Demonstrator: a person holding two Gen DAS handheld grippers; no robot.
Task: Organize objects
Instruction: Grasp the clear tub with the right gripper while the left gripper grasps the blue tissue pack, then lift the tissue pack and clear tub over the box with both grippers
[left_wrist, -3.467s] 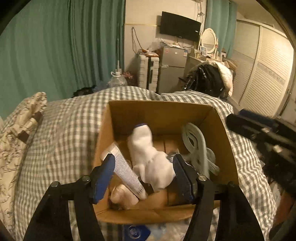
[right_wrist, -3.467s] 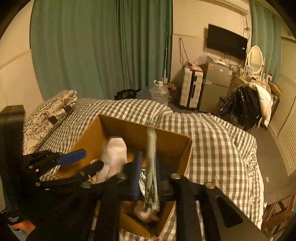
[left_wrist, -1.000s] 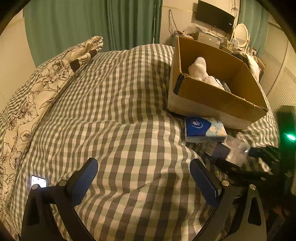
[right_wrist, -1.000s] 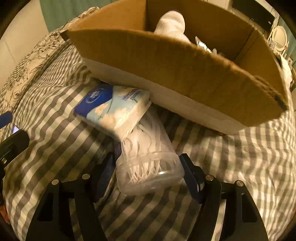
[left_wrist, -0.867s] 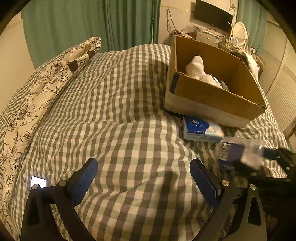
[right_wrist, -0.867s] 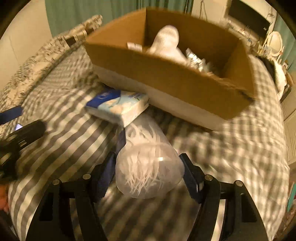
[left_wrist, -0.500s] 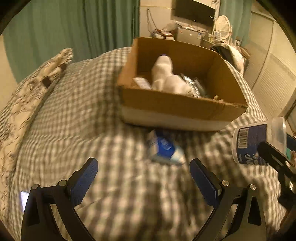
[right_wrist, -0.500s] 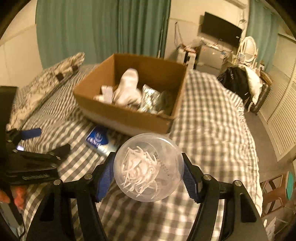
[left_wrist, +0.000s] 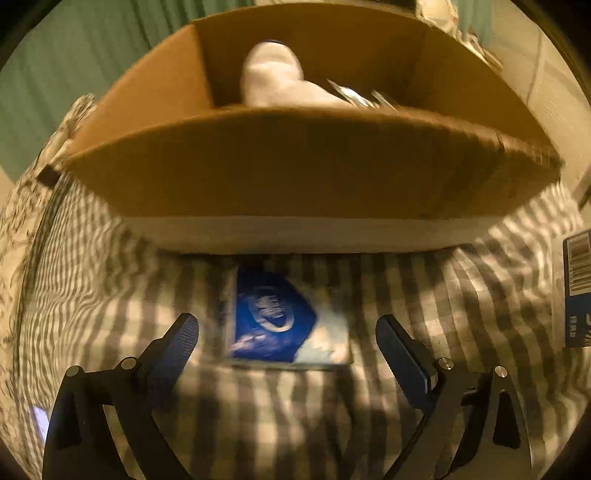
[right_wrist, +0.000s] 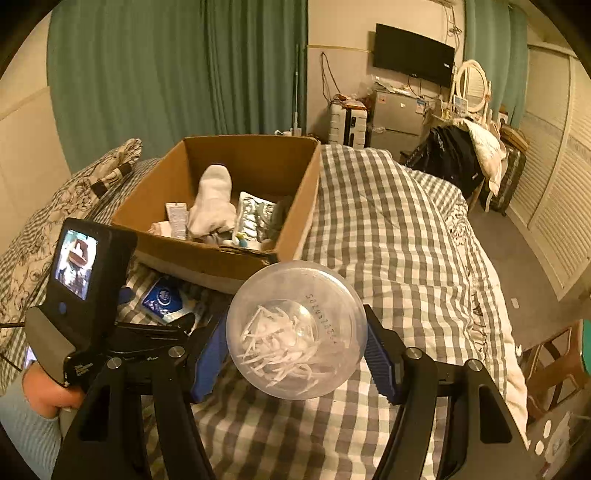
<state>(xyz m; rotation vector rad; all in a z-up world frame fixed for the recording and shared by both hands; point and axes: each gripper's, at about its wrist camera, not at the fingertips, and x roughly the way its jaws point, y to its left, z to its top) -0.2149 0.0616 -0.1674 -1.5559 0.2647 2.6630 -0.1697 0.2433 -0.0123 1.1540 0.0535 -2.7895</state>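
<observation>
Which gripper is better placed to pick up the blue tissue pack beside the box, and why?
Left. The left gripper is open, its fingers either side of the tissue pack on the bed. The right gripper already grips a clear jar.

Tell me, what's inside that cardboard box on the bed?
In the cardboard box lie a white sock, a small white tube, a crinkly silver packet and something grey-green against the wall. Whatever sits beneath them is covered.
</observation>
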